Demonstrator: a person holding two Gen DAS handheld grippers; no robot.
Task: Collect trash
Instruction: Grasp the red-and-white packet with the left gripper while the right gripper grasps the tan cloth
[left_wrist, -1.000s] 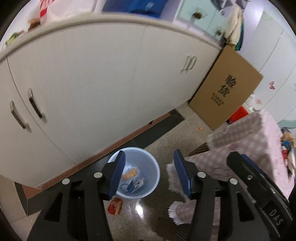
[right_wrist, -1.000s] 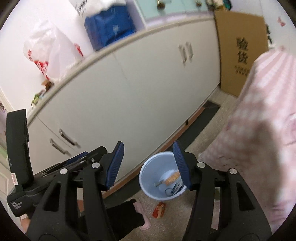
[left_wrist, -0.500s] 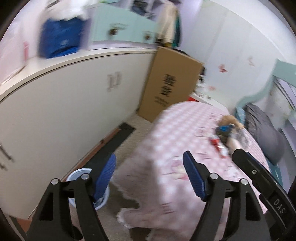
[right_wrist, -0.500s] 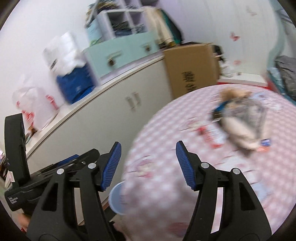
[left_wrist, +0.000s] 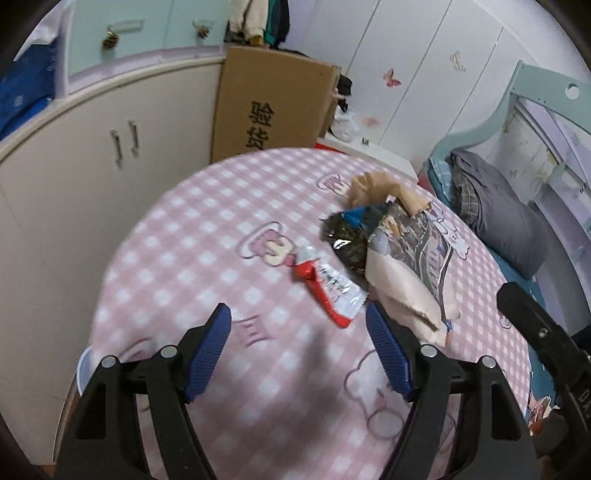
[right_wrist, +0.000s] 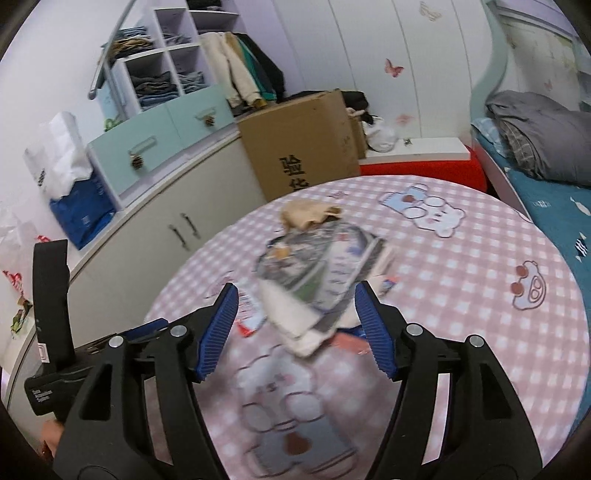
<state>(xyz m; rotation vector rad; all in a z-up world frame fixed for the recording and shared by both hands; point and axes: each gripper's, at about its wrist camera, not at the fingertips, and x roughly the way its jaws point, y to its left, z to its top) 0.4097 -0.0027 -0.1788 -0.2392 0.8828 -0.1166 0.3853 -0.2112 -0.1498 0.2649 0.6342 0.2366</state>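
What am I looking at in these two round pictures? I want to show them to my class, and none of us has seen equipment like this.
There is no robot here. A person holds a two-finger clamp tool in each hand, and a wide-angle camera on each tool looks forward along its fingers, hence the round, bent pictures. One picture comes from the left gripper, the other from the right gripper. Both stand open and hold nothing.

Below them is a round table with a pink checked cloth. On it lies trash to collect: a red and white wrapper, a large printed paper bag, a dark crinkled packet and crumpled brown paper. Behind stand white cupboards and a cardboard box.
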